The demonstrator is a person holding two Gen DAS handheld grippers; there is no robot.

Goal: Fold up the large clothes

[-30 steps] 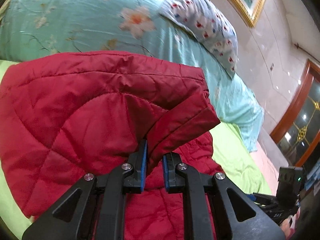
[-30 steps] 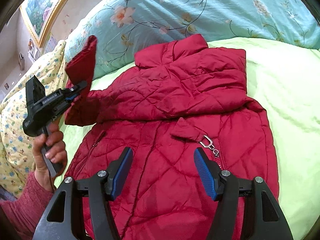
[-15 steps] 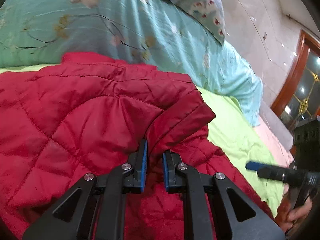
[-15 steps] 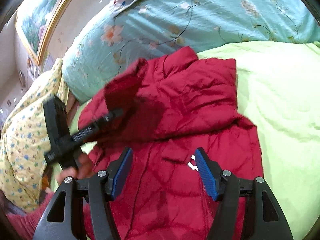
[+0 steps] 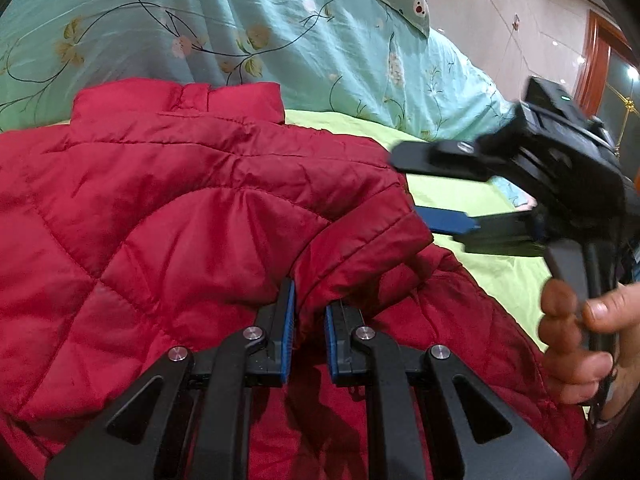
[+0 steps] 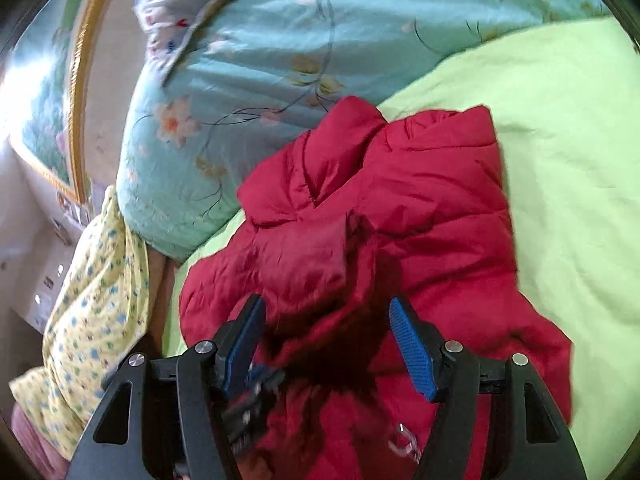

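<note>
The left gripper has its blue-padded jaws drawn nearly together, pinching a fold of sleeve cuff on the red quilted puffer jacket. The cuff is carried over the jacket's body, with the stand-up collar beyond it toward the head end of the bed.

The right gripper has its jaws spread wide with nothing clamped between them; it hangs above the jacket, and its blue ribbed pads flank the raised sleeve. In the left wrist view it shows blurred at the right, just beside the cuff, held by a bare hand.

The jacket lies on a lime-green bedsheet, collar near the turquoise floral duvet bunched along the head end. A white pillow with small red and blue prints rests on the duvet. A yellow spotted cloth lies at the sheet's left edge, and a gold-framed picture hangs on the wall behind.
</note>
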